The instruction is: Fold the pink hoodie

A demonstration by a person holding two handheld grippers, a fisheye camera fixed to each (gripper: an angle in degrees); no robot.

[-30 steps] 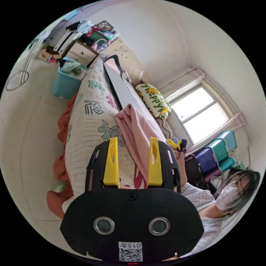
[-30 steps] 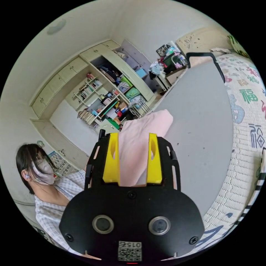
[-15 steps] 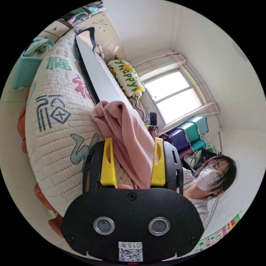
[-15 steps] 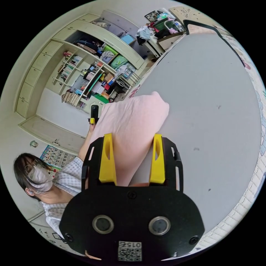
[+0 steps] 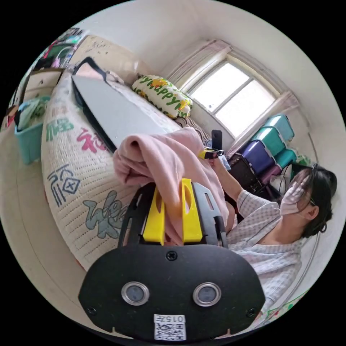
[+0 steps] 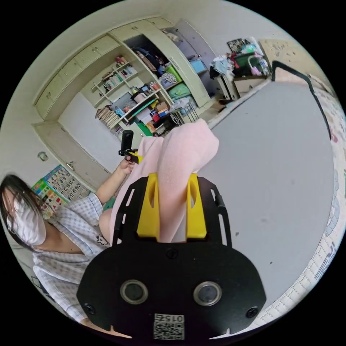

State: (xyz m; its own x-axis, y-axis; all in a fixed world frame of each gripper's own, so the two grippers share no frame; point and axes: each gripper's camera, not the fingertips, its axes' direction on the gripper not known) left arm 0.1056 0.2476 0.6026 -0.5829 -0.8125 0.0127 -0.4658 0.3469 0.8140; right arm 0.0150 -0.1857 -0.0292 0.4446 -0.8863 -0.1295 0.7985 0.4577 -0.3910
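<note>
Gripping the soft pink fleece hoodie [image 5: 169, 162] in both clamped tools, left tool [image 5: 172, 202] and right tool [image 6: 172, 198]; next, probably spread it on the grey board [image 6: 274, 173].

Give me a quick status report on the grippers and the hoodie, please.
Left gripper and right gripper both shut on the soft pink hoodie. Hoodie bunched, unfolded, over the grey board. Nothing in the way.
</note>
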